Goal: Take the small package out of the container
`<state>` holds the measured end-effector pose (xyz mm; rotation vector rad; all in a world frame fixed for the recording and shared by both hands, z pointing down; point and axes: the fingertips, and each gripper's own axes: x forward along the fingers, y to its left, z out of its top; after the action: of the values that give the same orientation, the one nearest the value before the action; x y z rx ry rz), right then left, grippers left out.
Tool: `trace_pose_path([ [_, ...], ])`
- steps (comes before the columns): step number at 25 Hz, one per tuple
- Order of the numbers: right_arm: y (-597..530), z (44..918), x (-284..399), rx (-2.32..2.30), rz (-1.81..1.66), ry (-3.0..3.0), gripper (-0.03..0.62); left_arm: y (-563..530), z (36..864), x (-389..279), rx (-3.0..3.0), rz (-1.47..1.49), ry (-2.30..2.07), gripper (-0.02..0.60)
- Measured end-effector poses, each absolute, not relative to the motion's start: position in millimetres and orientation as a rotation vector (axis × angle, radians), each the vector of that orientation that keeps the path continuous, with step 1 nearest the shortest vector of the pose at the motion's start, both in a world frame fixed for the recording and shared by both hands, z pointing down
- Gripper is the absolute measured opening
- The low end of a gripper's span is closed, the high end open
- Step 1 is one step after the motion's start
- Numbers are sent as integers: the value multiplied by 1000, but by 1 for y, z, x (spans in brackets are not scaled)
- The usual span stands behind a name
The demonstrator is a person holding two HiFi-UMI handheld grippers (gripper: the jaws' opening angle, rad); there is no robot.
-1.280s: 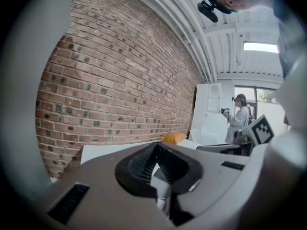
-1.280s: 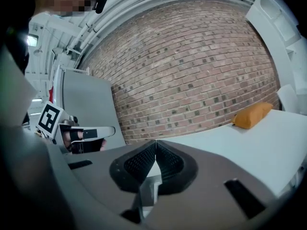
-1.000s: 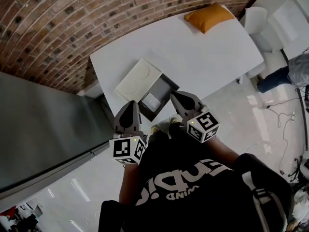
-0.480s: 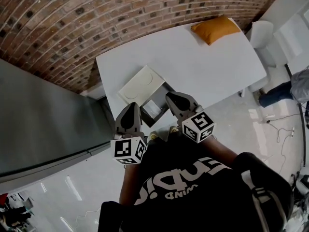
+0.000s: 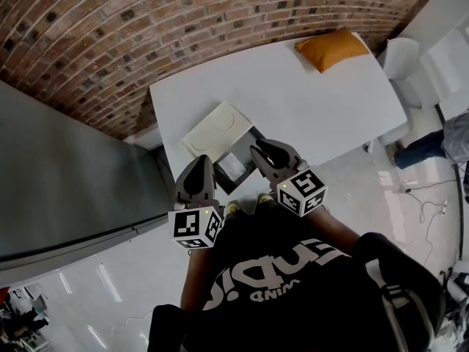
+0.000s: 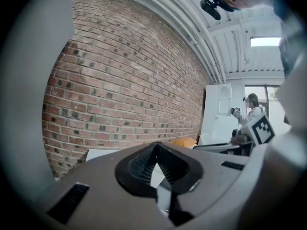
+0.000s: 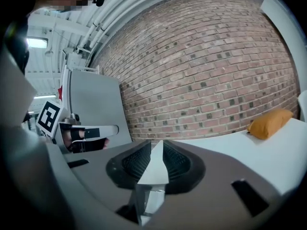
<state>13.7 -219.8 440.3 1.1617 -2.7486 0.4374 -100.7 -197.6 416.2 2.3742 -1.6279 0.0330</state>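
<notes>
Right hand-held gripper [image 5: 258,151] is held at the container [image 5: 251,133], jaws just eased apart, nothing between; left hand-held gripper [image 5: 199,160] is clenched.

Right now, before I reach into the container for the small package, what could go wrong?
The right gripper has just been opening its jaws, with nothing between them, yet the gap looks narrow; it might shove the small package instead of straddling it. The container sits near the table edge closest to you, so a push could slide it off.
</notes>
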Motion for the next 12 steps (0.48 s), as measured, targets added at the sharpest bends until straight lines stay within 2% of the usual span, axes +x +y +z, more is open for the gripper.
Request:
trace_pose_path([
  [12,-213,453,5,1045,524,-2741,209,-194,420,-97,2361,36,-1626,6],
])
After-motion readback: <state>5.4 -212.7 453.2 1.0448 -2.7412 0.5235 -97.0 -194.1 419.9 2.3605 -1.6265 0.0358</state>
